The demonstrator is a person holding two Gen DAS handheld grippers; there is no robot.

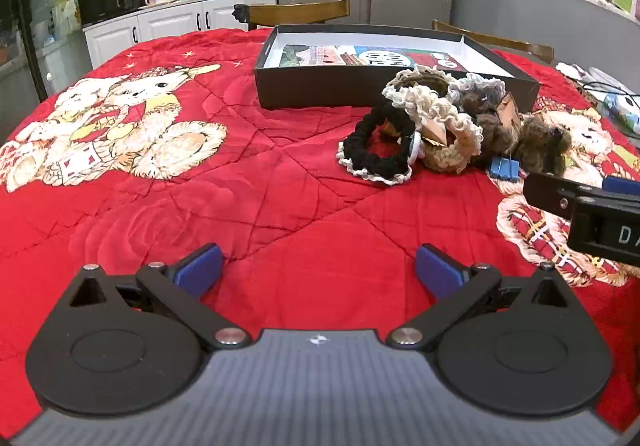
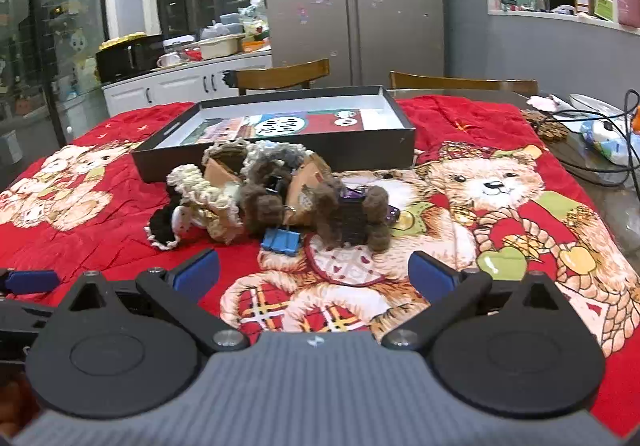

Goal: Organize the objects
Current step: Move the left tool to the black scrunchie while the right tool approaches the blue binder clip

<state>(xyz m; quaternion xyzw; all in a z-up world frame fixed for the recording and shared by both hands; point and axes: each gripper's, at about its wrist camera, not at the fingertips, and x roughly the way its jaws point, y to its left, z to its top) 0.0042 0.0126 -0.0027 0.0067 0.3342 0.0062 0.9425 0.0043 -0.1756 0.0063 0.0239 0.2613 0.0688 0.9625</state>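
Currently your left gripper point(image 1: 319, 270) hovers over the red quilt point(image 1: 248, 181) with its blue pads point(image 1: 198, 268) spread wide apart and nothing between them. Your right gripper point(image 2: 314, 272) is likewise spread, holding nothing, low over the bear print on the quilt point(image 2: 520, 149).

Landmark: the black shallow box point(image 1: 360, 89), open-topped, printed sheet lying flat on its floor. All task items sit in one heap touching or just in front of the box's near wall:
- black crocheted scrunchie point(image 1: 376, 153) with pale edging, at the heap's end away from your right gripper, lying on the quilt.
- cream ruffled scrunchie point(image 1: 432, 107) leaning against the black one, nearer the box wall.
- grey ruffled scrunchie point(image 1: 480, 85) against the box wall.
- brown fuzzy pieces point(image 2: 352, 213), tangled with tan card tags; exact count cannot be told.
- blue binder clip point(image 2: 281, 240) at the heap's near edge, farthest from the box, just ahead of your right gripper.

Your right gripper's finger also shows at the left wrist view's edge, beside the heap.
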